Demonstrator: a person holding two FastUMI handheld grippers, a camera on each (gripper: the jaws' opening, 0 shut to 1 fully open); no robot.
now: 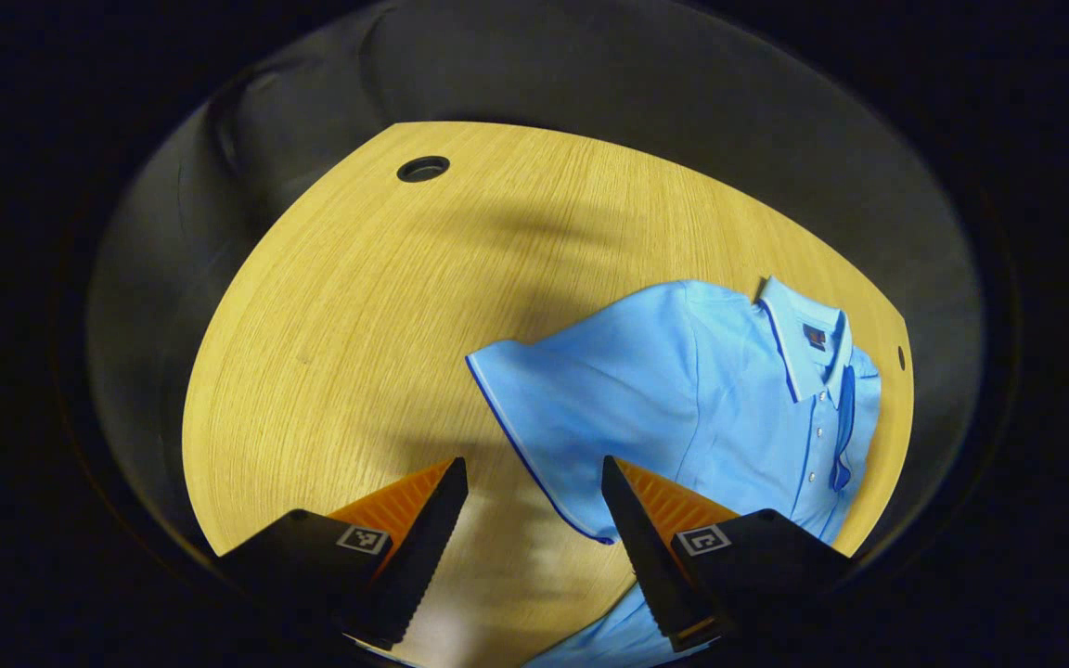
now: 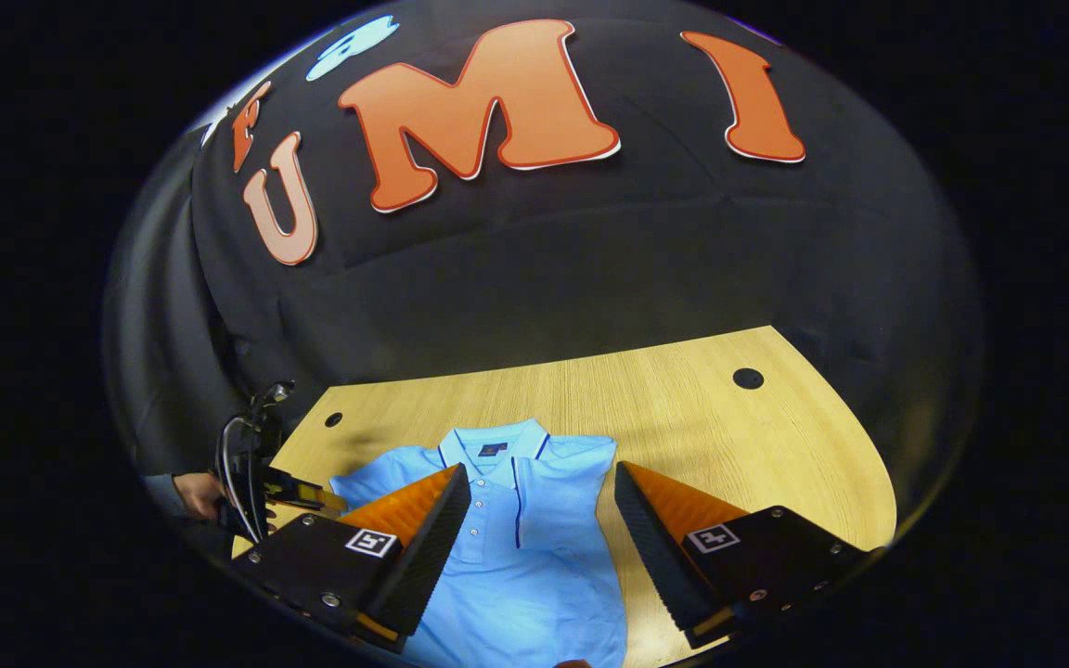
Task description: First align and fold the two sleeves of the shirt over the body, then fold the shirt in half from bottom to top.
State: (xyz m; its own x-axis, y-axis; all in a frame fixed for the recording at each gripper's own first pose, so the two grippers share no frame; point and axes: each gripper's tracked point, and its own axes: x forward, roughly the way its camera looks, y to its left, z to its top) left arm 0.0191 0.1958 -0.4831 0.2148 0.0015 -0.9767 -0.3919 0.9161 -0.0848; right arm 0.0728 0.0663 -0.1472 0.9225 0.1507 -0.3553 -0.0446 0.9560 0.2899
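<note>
With one sleeve point(image 1: 544, 417) of the blue shirt point(image 1: 711, 390) spread on the table point(image 1: 358, 306) just ahead of the wide-open, empty left tongs point(image 1: 534, 501), a shallow pinch risks dragging the body askew, while the right tongs point(image 2: 542, 506), equally wide and empty, hover over the shirt's buttoned front.

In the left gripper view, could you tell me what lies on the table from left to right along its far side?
The larger round hole in the table, then the shirt's spread sleeve, its collar, and the smaller hole at the right edge.
</note>
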